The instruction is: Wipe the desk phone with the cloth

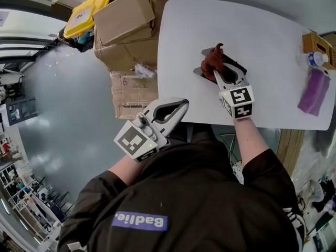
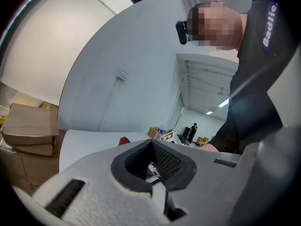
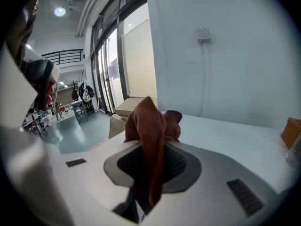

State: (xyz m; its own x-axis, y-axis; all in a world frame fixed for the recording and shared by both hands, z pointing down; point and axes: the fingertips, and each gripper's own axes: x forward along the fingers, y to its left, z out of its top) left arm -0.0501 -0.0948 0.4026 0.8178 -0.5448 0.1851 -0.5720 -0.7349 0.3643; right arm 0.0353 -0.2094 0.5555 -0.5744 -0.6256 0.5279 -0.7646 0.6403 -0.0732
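Looks like wiping's underway but not finished: right tongs (image 1: 217, 70) clenched on the brown cloth (image 1: 211, 62) atop the desk phone (image 1: 234, 66) near the tabletop's (image 1: 262, 30) near edge, left tongs (image 1: 182, 105) closed, empty, off-table.

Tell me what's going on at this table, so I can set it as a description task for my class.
A person stands at a white table with a gripper in each hand. The right gripper is shut on a brown cloth and holds it on the desk phone near the table's front edge. The left gripper is shut on nothing and is held back by the table's near corner, taking no part.
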